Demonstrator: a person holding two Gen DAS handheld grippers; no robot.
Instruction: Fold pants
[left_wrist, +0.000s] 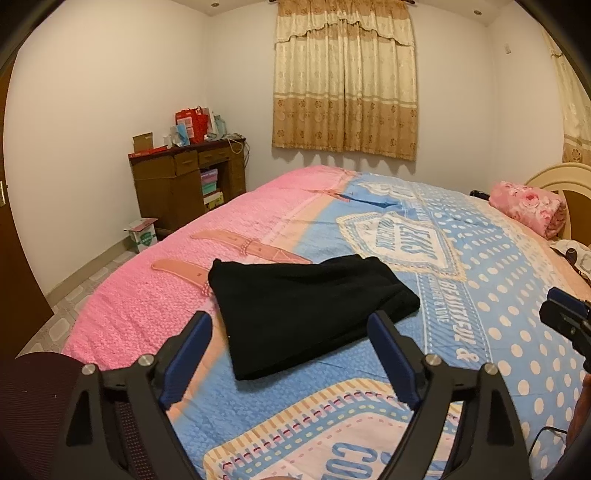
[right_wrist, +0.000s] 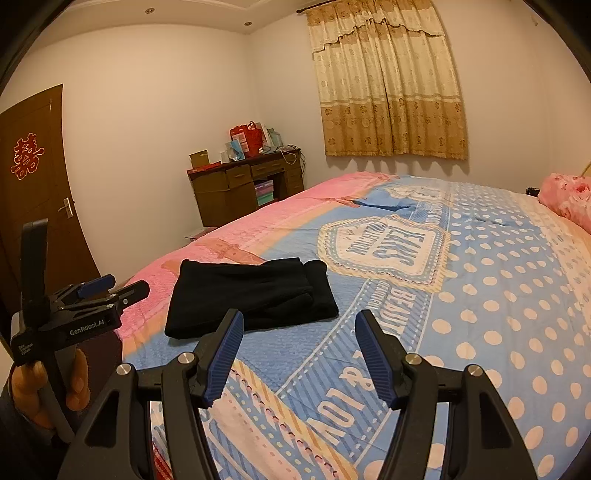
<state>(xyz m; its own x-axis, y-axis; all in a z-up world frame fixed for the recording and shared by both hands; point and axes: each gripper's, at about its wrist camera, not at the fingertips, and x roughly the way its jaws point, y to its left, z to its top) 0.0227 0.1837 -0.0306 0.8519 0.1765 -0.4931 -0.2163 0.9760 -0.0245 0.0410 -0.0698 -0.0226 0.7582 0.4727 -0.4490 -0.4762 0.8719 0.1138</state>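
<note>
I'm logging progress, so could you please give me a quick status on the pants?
Left gripper open, empty. Right gripper open, empty. Black pants folded on bedspread, untouched. Nothing in the way.

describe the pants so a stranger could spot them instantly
Start at the bed with its pink and blue cover. The pants lie folded on it near the closer edge, where pink meets blue. They are the only plain black thing on the cover.

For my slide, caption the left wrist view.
Folded black pants lie on the bed; open left gripper hovers before them, empty.
</note>
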